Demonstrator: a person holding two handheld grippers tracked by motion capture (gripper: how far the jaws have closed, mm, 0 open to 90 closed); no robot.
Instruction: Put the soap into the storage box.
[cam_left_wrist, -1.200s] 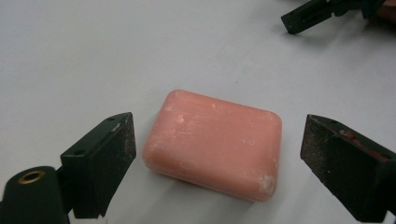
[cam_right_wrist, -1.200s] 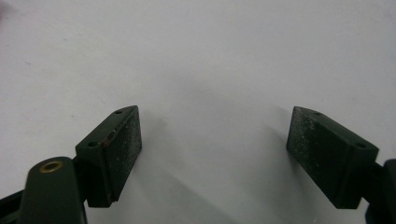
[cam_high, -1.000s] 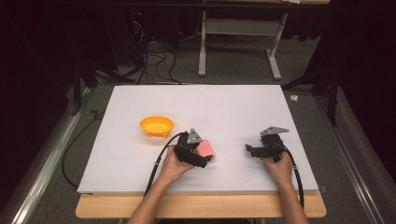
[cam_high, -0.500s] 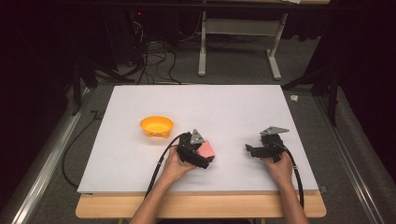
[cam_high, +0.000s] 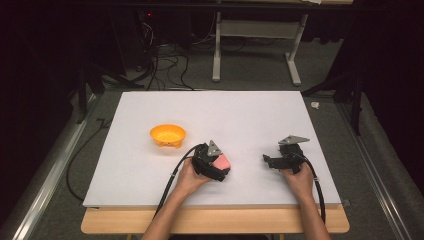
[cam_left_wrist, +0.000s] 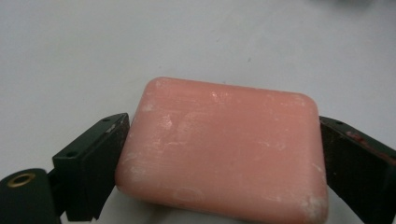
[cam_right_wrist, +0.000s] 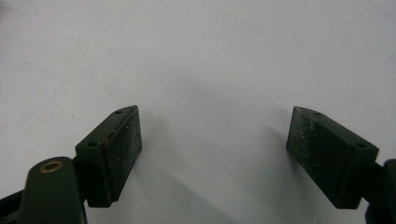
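Gripping the pink soap bar (cam_left_wrist: 224, 151) between its just-closing jaws, the left gripper (cam_left_wrist: 219, 158) has pads touching both sides. Right gripper (cam_right_wrist: 215, 154): jaws wide apart w/ bare white table (cam_right_wrist: 210, 60) between them.

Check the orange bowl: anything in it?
Empty. In the high view the orange bowl shows bare inside; the pink soap bar sits between the left gripper jaws.
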